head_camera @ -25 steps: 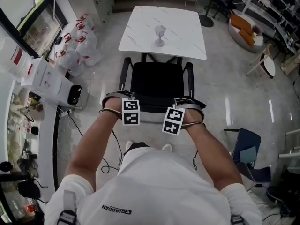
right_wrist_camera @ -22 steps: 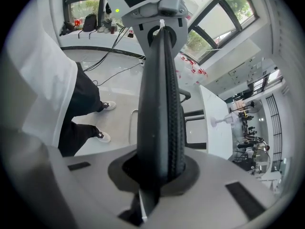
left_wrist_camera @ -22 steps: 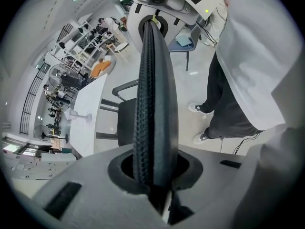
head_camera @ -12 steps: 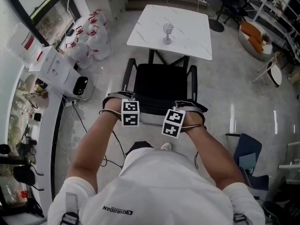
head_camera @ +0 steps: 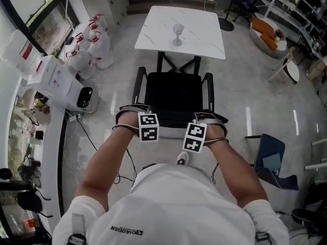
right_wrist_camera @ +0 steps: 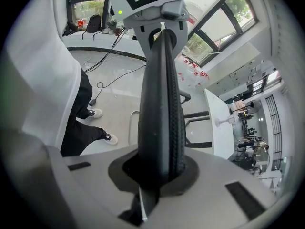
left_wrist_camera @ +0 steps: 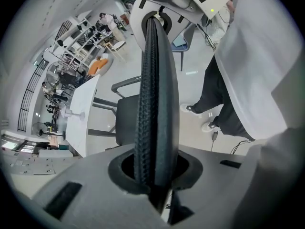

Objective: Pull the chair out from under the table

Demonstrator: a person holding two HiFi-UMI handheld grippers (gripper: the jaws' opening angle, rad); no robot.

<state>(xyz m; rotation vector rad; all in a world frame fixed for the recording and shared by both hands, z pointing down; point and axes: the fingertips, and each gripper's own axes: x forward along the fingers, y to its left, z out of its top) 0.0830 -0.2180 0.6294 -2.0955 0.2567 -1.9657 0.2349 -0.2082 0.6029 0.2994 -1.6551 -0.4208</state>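
The black chair (head_camera: pixel 172 93) stands just in front of the white marble table (head_camera: pixel 204 32), its seat clear of the table edge. A glass goblet (head_camera: pixel 177 34) stands on the table. My left gripper (head_camera: pixel 134 108) is shut on the left part of the chair's backrest top (left_wrist_camera: pixel 155 104). My right gripper (head_camera: pixel 209 117) is shut on its right part (right_wrist_camera: pixel 162 118). In each gripper view the ribbed black backrest edge runs straight through the jaws' notch, and the other gripper shows at its far end. The seat (left_wrist_camera: pixel 126 120) and table (left_wrist_camera: pixel 83 128) lie beyond.
White bags (head_camera: pixel 92 45) and a white box with a dark device (head_camera: pixel 61 80) stand at the left by a counter, with cables on the floor. A blue chair (head_camera: pixel 268 160) is at the right, and a small white chair (head_camera: pixel 288 70) stands farther back. My feet are right behind the backrest.
Both grippers have moved back toward my body with the backrest in them. The chair has come away from the table and the gap between seat and table edge has widened.
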